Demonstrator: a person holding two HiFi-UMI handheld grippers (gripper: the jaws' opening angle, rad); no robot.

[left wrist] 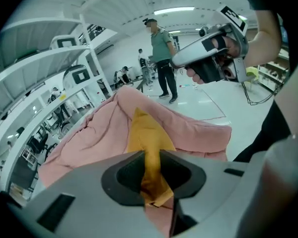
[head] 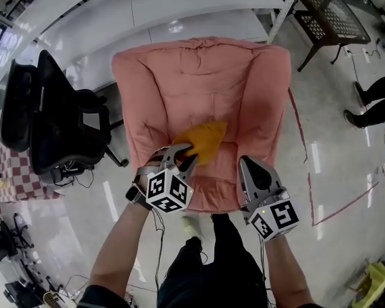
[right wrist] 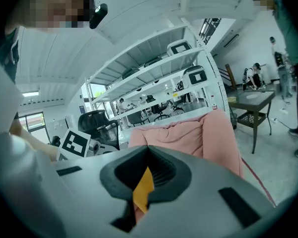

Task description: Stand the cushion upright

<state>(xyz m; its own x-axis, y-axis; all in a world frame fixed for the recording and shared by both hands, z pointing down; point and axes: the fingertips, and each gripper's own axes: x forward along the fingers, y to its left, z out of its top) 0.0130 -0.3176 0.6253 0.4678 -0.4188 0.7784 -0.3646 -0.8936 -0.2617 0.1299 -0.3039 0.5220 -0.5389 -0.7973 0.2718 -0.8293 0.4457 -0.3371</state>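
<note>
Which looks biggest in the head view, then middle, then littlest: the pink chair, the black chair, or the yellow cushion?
1. pink chair, by far the biggest
2. black chair
3. cushion, the smallest; a gripper covers one corner of it

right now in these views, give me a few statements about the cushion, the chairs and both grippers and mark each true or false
1. The left gripper is clamped on the yellow cushion. True.
2. The cushion lies on a blue armchair. False: it lies on the seat of a pink padded armchair.
3. A black office chair stands beside the pink armchair. True.
4. The right gripper has its jaws spread wide. False: its jaws are together, and in the head view it is off to the side of the cushion.
</note>
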